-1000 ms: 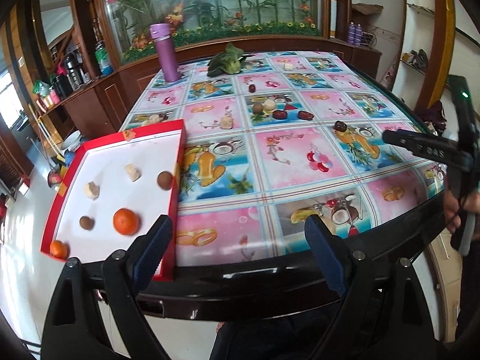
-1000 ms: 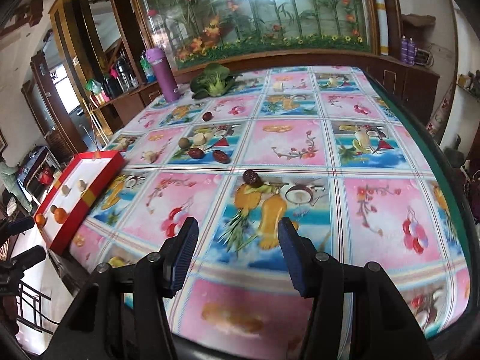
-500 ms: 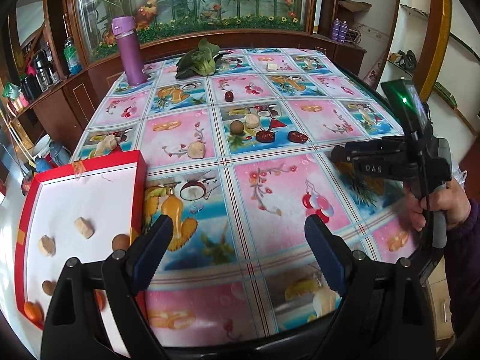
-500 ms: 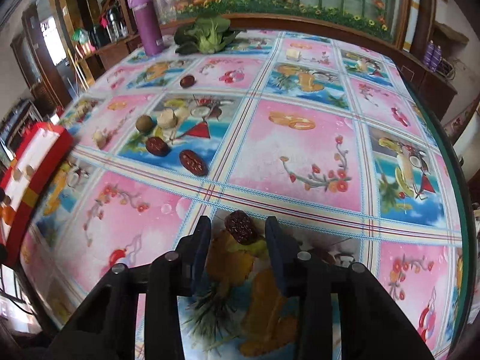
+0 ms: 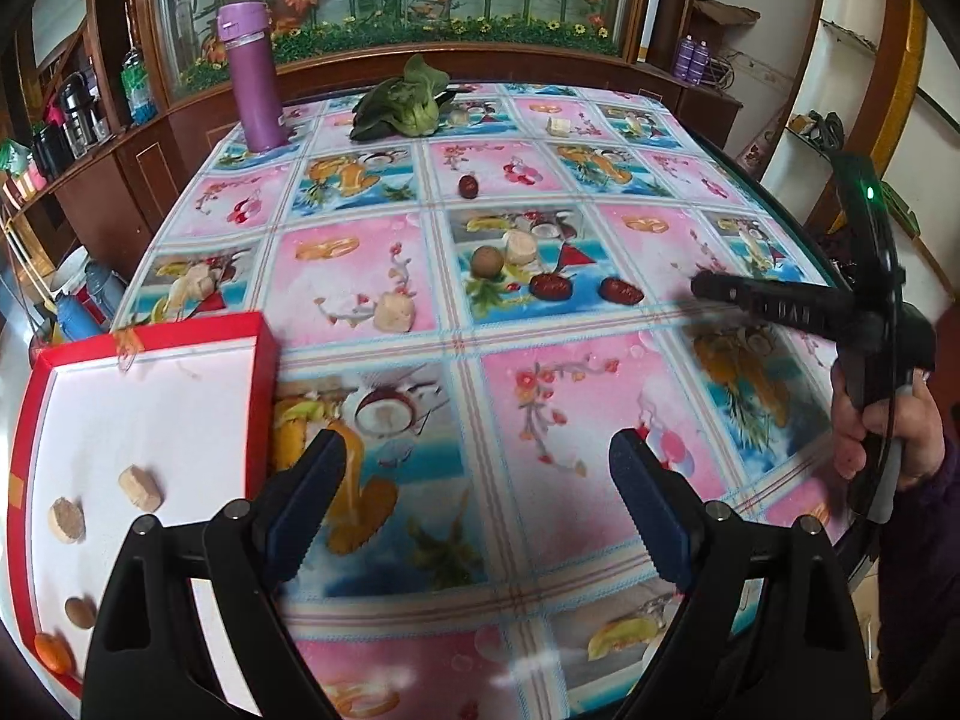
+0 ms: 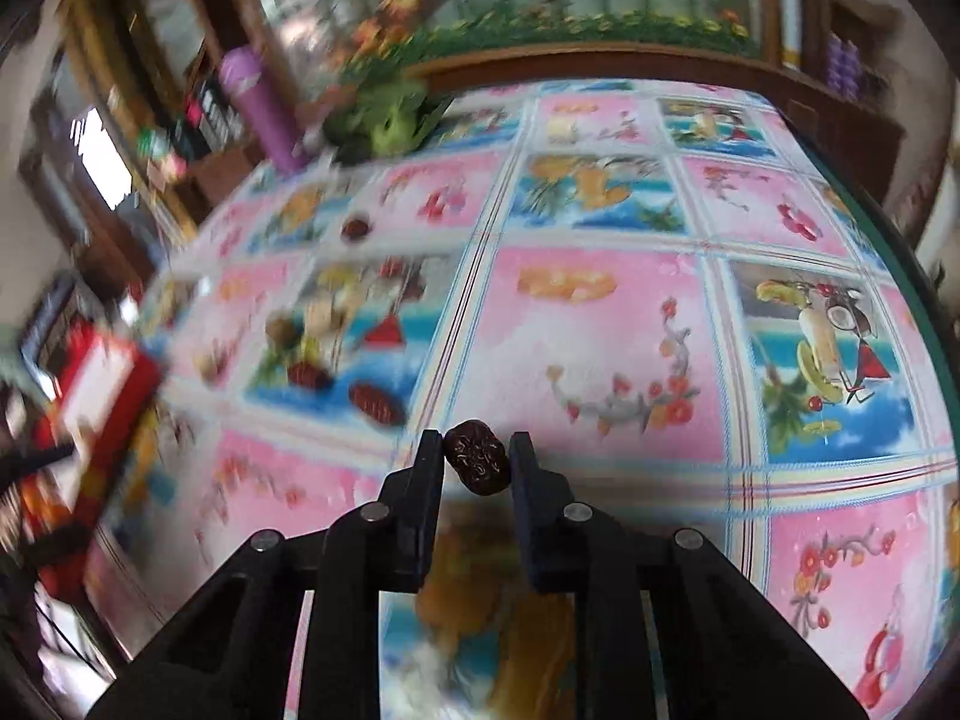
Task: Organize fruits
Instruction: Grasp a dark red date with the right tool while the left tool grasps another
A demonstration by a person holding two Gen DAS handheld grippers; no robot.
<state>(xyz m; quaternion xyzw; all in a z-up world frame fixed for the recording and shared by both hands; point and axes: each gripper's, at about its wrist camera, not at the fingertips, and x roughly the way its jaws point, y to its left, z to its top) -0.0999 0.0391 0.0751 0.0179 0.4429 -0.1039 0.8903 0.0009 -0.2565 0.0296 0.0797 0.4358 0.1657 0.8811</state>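
The table (image 5: 540, 360), covered with a glossy oilcloth of pink and blue fruit-print squares, fills both views. At its left edge lies the red-rimmed white cardboard tray (image 5: 264, 360), holding pale and brown pieces and an orange one. My left gripper (image 5: 477, 480) hangs over the cloth with its blue-padded jaws spread wide, nothing between them. My right gripper (image 6: 477, 456) has its black jaws narrowed onto a wrinkled dark-red date (image 6: 477, 463), held above the cloth. Two more dark-red dates (image 5: 585, 288) lie loose on a blue square.
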